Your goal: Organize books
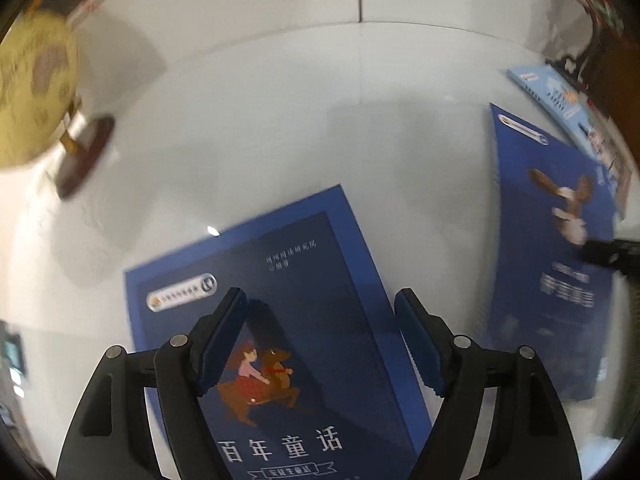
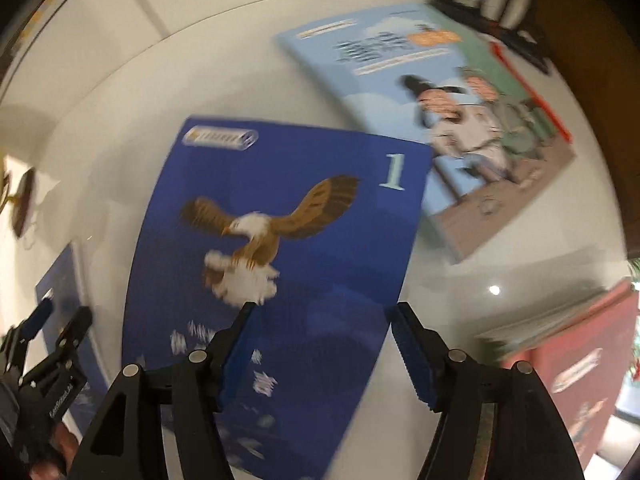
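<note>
both grippers wide, holding nothing. left gripper (image 1: 320, 344) over deer book (image 1: 304, 320), right gripper (image 2: 320, 356) over eagle book (image 2: 280, 240), both flat on white counter (image 1: 280, 120). risk: pads skid off flat covers, pushing books askew.

Eagle book (image 2: 272, 264) right of deer book (image 1: 288, 320)

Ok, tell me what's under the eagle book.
The eagle book lies flat on the white table. Its top right corner overlaps the light blue book. Anything beneath its middle is hidden.
</note>
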`<state>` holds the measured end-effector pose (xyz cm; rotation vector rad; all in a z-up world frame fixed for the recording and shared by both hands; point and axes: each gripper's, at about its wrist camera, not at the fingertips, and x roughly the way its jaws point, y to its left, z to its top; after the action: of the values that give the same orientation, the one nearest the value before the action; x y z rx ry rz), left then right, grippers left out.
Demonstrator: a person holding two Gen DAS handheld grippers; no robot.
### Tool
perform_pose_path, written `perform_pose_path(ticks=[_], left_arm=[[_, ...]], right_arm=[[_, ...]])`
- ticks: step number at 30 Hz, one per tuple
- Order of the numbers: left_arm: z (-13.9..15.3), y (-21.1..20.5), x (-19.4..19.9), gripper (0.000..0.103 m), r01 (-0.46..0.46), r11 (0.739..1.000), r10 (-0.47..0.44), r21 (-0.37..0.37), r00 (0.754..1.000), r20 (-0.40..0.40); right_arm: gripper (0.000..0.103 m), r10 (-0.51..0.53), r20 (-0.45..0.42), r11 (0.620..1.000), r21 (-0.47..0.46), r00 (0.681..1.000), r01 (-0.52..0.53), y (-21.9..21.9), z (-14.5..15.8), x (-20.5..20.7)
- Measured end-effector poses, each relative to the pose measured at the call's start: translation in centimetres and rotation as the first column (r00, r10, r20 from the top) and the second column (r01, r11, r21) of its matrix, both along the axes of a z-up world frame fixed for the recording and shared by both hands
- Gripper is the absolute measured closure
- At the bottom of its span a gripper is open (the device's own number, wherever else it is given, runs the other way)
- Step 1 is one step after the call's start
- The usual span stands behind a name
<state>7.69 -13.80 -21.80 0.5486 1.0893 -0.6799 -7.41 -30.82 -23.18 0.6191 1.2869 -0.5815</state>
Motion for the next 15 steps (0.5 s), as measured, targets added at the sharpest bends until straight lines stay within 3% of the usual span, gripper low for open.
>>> perform_pose_path(ticks=[4,8,12,15], left_arm=[[0.9,0.5,0.3,0.028,-0.003,0.998,0.002,-0.059,1.0,-0.01],[2.8,-1.3,0.7,0.028,0.058,0.993,-0.057,-0.104,0.998,0.018],[3.0,-4.7,0.6,0.028,0.166,0.984,-0.16,-0.058,0.982,0.098],[2.1,-5.9,1.0,0.028,0.251,0.968,-0.248,-0.012,0.964,0.099]], right_arm=[[0.028,0.014,0.01,1.0,-0.013,1.0,-0.013,1.2,-0.1,1.1],[0.028,0.024,0.009,1.0,-0.006,1.0,-0.024,1.1,-0.3,0.6],[0.028,0.069,-0.001,0.995,-0.072,0.998,-0.069,1.7,0.3,-1.9],[0.029,0.106,-0.048,0.985,-0.13,0.993,-0.111,2.5,0.1,-3.6]])
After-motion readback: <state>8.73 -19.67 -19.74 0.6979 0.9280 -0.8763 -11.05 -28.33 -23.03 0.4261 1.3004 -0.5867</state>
